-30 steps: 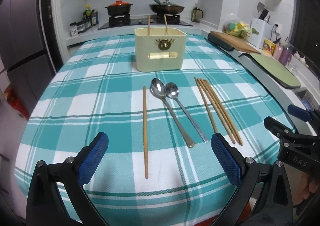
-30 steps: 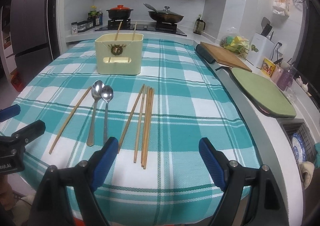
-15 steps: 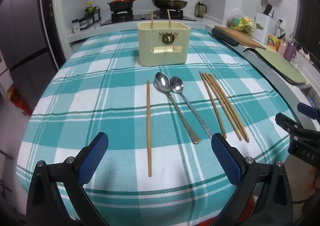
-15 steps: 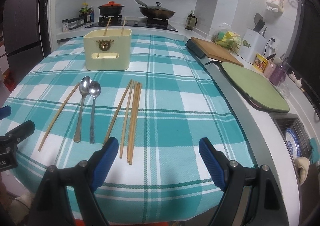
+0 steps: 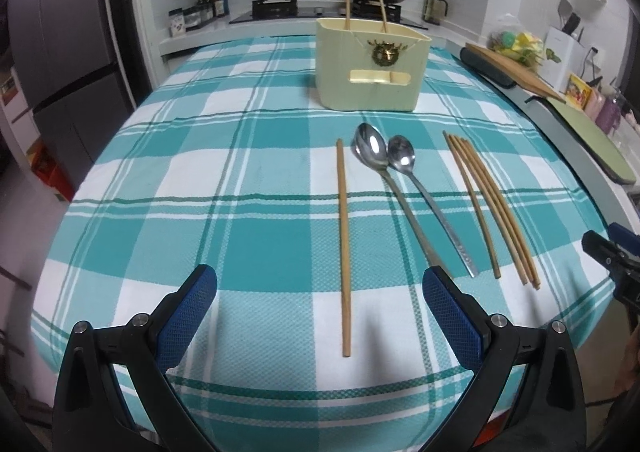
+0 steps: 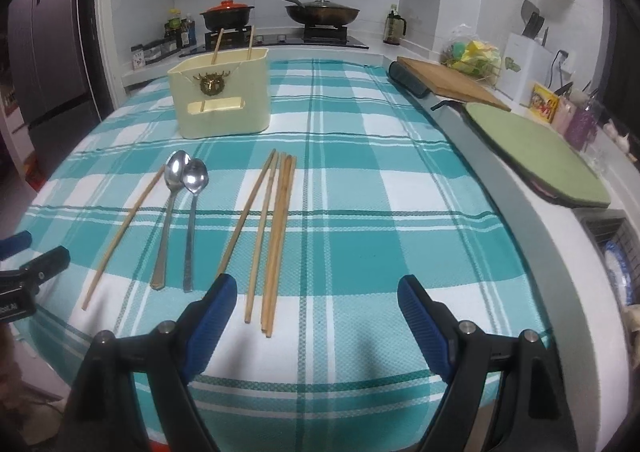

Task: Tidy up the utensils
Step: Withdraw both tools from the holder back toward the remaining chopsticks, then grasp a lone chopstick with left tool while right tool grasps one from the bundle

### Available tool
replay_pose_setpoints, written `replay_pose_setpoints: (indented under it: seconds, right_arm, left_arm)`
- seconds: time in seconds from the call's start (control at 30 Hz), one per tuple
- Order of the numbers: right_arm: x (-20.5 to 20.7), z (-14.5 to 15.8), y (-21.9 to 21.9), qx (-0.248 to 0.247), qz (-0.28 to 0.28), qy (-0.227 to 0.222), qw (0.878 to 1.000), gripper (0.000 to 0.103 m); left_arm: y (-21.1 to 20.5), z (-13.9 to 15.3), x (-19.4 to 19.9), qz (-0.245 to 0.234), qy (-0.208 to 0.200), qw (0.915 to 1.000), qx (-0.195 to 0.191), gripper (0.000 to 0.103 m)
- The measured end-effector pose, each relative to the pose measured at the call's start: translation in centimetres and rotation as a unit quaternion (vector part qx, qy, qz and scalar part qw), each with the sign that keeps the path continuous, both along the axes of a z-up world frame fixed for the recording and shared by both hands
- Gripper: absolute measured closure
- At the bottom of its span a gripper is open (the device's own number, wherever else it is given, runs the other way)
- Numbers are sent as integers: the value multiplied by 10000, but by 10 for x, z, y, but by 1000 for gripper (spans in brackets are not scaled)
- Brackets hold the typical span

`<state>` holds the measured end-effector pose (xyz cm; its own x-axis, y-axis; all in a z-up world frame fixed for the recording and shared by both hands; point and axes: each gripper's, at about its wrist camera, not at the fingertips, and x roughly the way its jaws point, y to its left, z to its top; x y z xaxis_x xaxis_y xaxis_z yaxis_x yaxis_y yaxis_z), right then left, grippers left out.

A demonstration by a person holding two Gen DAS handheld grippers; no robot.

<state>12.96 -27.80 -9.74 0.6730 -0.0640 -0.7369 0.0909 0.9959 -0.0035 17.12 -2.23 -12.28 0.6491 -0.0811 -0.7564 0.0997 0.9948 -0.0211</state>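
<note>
A: Left wrist view is showing the left gripper point(image 5: 320, 306) hanging over the near edge of the teal-and-white checked tablecloth point(image 5: 160, 179), jaws standing wide apart with nothing between the pads. What is lying ahead of it?

B: 1 single wooden chopstick point(image 5: 343, 248) is lying lengthwise between the blue fingers, its near end pointing at the gap. Just to its right, 2 long-handled steel spoons point(image 5: 404, 191) are lying with bowls touching at the far end. Further right, a loose bundle of wooden chopsticks point(image 5: 490, 207) is fanning out.

A: And the holder?

B: The cream rectangular plastic utensil holder point(image 5: 370, 65) is standing upright at the far side, with 2 chopsticks sticking up from it.

A: Right wrist view?

B: The right gripper point(image 6: 316, 306) is hovering with its jaws spread and empty too, and the bundle's near ends are lying just right of its left finger point(image 6: 210, 316).
</note>
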Motion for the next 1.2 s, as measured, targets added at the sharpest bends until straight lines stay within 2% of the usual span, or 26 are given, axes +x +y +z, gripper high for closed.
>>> replay_pose_setpoints:
  seconds: [0.2, 0.4, 0.67, 0.73, 0.83, 1.07, 1.2]
  right_arm:
    - [17, -19, -14, -57, -49, 111, 9999, 19]
    - [61, -42, -20, 5, 130, 317, 9994, 21]
    - [113, -70, -11, -278, 390, 539, 9974, 22]
    - [118, -71, -12, -169, 404, 543, 9976, 23]
    - [122, -76, -5, -257, 509, 703, 9959, 23]
    - [121, -77, -6, -182, 463, 702, 9963, 24]
    - [122, -76, 0, -386, 487, 691, 9957, 24]
  left_arm:
    - [16, -13, 13, 256, 175, 9995, -20, 1]
    - [15, -16, 17, 252, 189, 9995, 47, 1]
    - [18, -25, 22, 285, 304, 9991, 103, 1]
    - [20, -27, 25, 312, 336, 9989, 100, 1]
    - [21, -30, 28, 335, 379, 9987, 89, 1]
    - [21, -36, 32, 334, 445, 9983, 141, 1]
    - [20, -38, 34, 337, 482, 9981, 162, 1]
